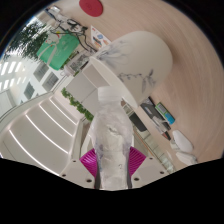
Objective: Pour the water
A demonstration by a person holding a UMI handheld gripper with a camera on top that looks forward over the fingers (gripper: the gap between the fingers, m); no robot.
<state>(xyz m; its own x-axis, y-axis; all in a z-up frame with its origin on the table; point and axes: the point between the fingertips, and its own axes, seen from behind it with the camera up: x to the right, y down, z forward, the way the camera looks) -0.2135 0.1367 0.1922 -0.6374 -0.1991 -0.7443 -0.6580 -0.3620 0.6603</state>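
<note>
A clear plastic water bottle [110,125] stands between the fingers of the claw [110,160], its long axis running away from the camera and its cap end pointing ahead. The magenta pads [92,160] press on both its sides, clamping it. Beyond lie a white surface [45,125] and cluttered desks.

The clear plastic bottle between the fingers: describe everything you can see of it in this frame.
The clear plastic bottle is transparent with a ribbed, crinkled body and a paler neck or cap end pointing away from the camera. It stands out along the fingers of the hand-held gripper, its lower body between the magenta pads, which appear to press on both sides. It seems held off the white table, tilted forward toward the clutter beyond. Whether it holds water cannot be told.
</note>
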